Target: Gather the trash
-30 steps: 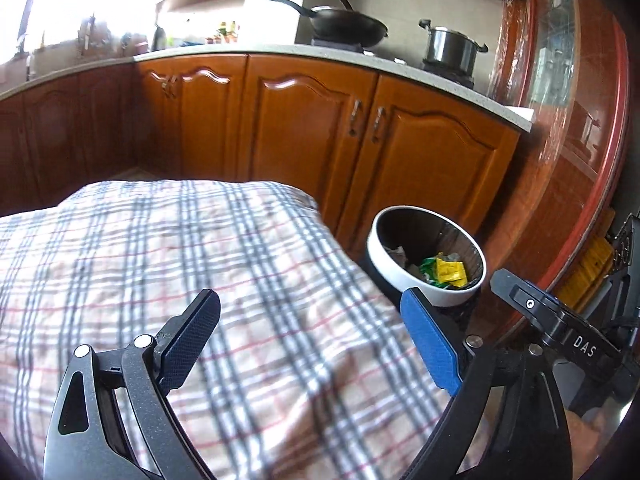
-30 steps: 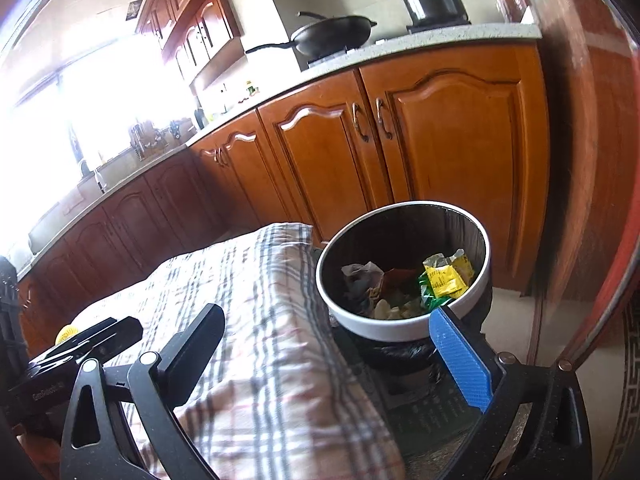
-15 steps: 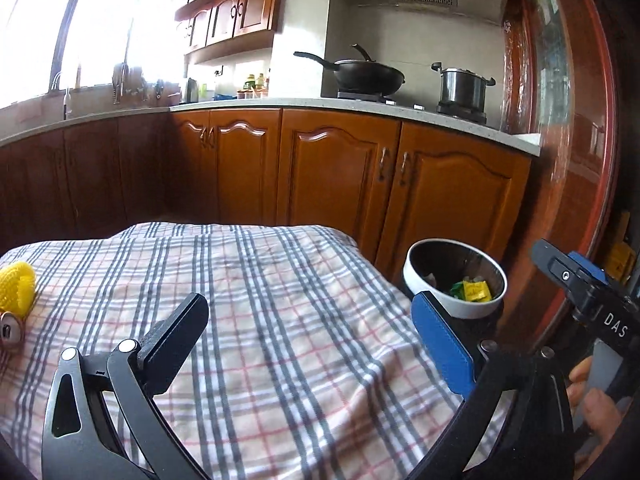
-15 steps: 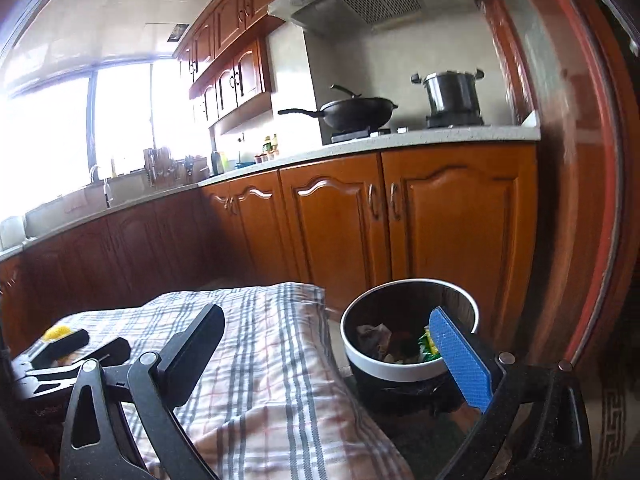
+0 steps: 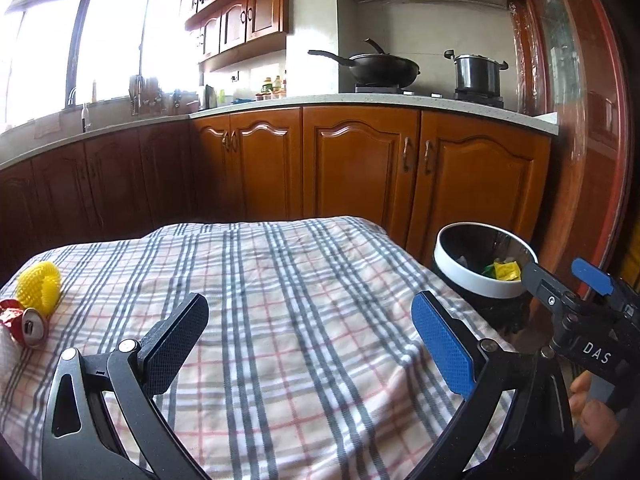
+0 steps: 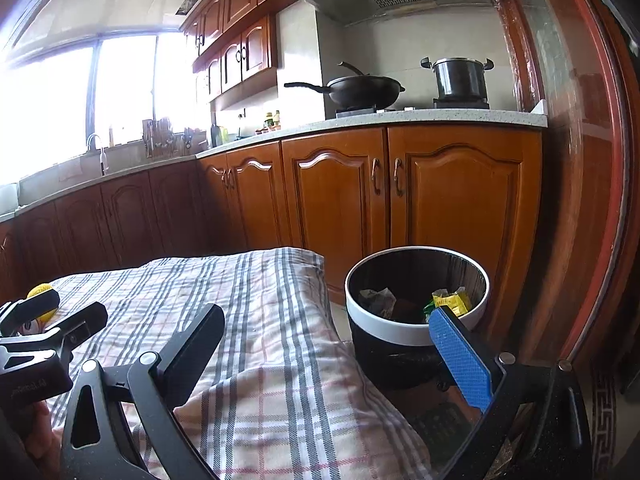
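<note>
Your left gripper (image 5: 310, 344): jaws wide apart, just opened further, nothing between them, over the checked cloth (image 5: 280, 280). Your right gripper (image 6: 326, 354): spread, empty. Crushed can (image 5: 26, 322) and yellow ball (image 5: 40, 288): cloth's far-left edge, touching. Bin (image 6: 384, 330): beside table, wrappers inside.

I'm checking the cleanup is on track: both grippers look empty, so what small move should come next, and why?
Probably swing the left gripper toward the crushed red can beside the yellow mesh ball at the tablecloth's left edge. Its jaws stand open and empty, and the trash bin already holds wrappers.
</note>
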A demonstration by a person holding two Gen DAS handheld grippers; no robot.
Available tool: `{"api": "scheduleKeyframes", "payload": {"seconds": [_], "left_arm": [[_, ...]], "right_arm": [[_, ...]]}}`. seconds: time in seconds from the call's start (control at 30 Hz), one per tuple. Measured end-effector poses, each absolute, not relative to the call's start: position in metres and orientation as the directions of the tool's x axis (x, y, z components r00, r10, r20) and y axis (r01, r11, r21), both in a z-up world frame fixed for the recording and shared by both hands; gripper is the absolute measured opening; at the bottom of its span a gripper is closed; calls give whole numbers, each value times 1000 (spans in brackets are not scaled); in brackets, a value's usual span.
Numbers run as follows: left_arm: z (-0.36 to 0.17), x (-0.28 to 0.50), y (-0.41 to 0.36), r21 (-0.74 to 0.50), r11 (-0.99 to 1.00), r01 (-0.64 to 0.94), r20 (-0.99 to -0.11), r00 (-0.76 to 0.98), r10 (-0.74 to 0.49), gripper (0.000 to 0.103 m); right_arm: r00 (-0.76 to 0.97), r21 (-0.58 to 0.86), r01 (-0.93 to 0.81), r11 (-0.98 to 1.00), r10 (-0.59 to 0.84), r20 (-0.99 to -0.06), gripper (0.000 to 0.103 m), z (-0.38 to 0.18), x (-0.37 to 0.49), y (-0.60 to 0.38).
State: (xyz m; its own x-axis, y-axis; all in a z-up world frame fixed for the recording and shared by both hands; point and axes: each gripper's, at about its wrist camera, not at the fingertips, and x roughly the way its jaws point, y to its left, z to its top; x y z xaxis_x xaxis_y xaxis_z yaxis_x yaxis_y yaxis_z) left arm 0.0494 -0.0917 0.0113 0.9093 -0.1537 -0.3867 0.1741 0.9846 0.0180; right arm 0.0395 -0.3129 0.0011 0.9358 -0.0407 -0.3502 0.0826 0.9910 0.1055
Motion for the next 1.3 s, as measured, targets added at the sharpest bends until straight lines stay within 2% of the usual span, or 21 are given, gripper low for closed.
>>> {"api": "scheduleKeyframes", "payload": {"seconds": [1.3], "left_arm": [[10, 47, -99, 27, 980, 197, -398, 901, -171, 103]], "right_arm": [[941, 109, 79, 991, -38, -336, 103, 3, 36, -312]]}}
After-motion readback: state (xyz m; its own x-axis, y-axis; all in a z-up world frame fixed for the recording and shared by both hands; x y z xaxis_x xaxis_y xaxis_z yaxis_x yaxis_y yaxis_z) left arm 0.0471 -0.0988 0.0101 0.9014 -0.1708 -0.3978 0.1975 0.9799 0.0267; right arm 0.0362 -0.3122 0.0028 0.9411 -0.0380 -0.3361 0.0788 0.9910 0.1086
